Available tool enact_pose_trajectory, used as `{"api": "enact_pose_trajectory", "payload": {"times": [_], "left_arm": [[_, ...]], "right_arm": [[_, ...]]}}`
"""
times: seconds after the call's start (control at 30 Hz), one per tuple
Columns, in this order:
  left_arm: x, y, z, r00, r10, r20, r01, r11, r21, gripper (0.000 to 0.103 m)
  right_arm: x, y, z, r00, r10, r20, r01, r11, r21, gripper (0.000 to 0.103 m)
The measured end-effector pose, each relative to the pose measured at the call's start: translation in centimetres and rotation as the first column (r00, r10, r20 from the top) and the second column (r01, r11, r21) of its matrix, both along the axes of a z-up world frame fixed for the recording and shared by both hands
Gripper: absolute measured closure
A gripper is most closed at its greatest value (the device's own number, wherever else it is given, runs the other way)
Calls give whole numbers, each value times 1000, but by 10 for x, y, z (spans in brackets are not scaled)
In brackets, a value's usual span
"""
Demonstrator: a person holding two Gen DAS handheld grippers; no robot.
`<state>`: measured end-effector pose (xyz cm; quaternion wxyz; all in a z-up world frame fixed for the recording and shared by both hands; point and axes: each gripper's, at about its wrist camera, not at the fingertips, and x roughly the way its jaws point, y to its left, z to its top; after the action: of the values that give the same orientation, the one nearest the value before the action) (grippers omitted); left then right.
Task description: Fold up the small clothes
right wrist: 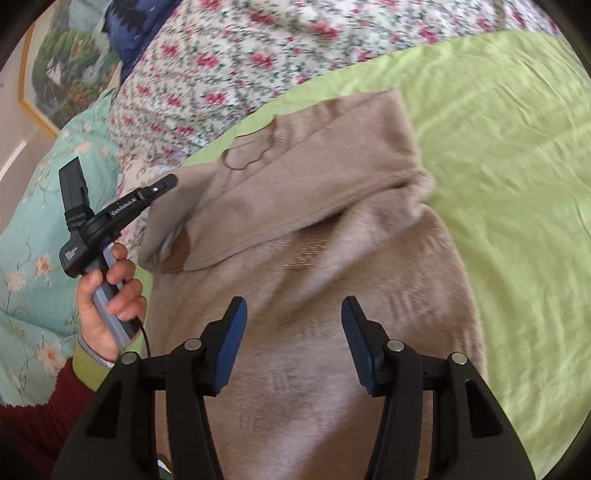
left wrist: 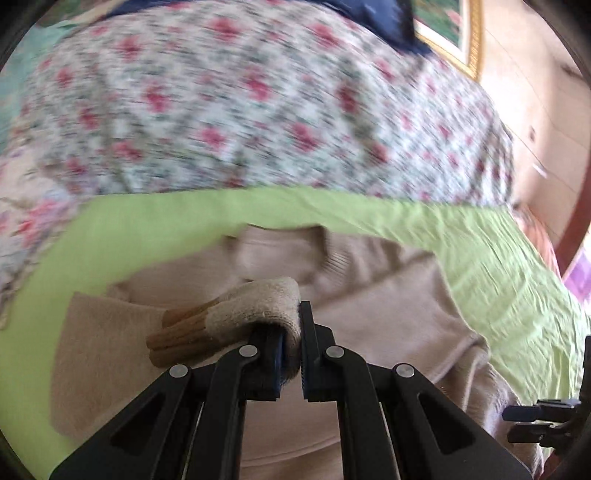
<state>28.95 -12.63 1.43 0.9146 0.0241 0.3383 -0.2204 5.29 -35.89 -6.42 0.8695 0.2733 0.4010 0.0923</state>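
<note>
The left gripper [left wrist: 291,343] is pinching the brown-banded cuff [left wrist: 221,325] of the limp beige sweater [right wrist: 314,258] lying on the green sheet [right wrist: 509,184], probably mid-fold, while the right gripper [right wrist: 293,343] is hovering spread above its soft, light body.

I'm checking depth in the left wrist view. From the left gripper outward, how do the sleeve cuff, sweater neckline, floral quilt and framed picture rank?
1. Sleeve cuff, clamped in the left gripper.
2. Sweater neckline, just ahead.
3. Floral quilt, beyond the green sheet.
4. Framed picture, top right, farthest.
</note>
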Motion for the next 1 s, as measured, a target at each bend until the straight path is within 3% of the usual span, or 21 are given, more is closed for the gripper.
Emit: {"api": "enact_pose_trajectory", "payload": {"times": [0.07,0.17,0.23,0.33,0.53,0.63,0.73,0.83,0.97,1.0], "left_arm": [[1,-23,-17,999,-37,-27,38,998,41,96],[1,-46,-45,993,-78,-87,87,991,101,85],[-2,-50,-58,985,-94,-145,111,987,117,58],[-18,-39,-61,984,-96,-150,114,986,119,35],[-65,22,-51,991,-42,-129,55,993,101,28],[-78,70,-48,991,75,-114,-62,992,113,28],[-77,117,-48,969,228,-91,-215,967,135,28],[-64,158,-58,927,357,-116,-339,929,149,28],[-47,188,-77,880,434,-191,-413,900,141,28],[-45,191,-78,876,438,-202,-420,898,128,28]], "right_arm": [[-1,-5,-2,1000,-18,-4,18,1000,10,48],[-2,-8,-1,999,-34,0,34,999,7,48],[-1,-9,2,999,-41,7,41,999,7,48],[5,-9,10,999,-40,24,40,999,-2,48],[44,21,31,997,38,67,-33,996,-78,48],[72,54,37,988,129,81,-115,980,-161,47],[103,94,39,971,224,82,-193,939,-286,39],[132,136,34,944,323,72,-262,863,-433,35],[166,192,16,933,360,19,-261,712,-652,34],[175,196,10,940,340,18,-238,696,-677,35]]}}
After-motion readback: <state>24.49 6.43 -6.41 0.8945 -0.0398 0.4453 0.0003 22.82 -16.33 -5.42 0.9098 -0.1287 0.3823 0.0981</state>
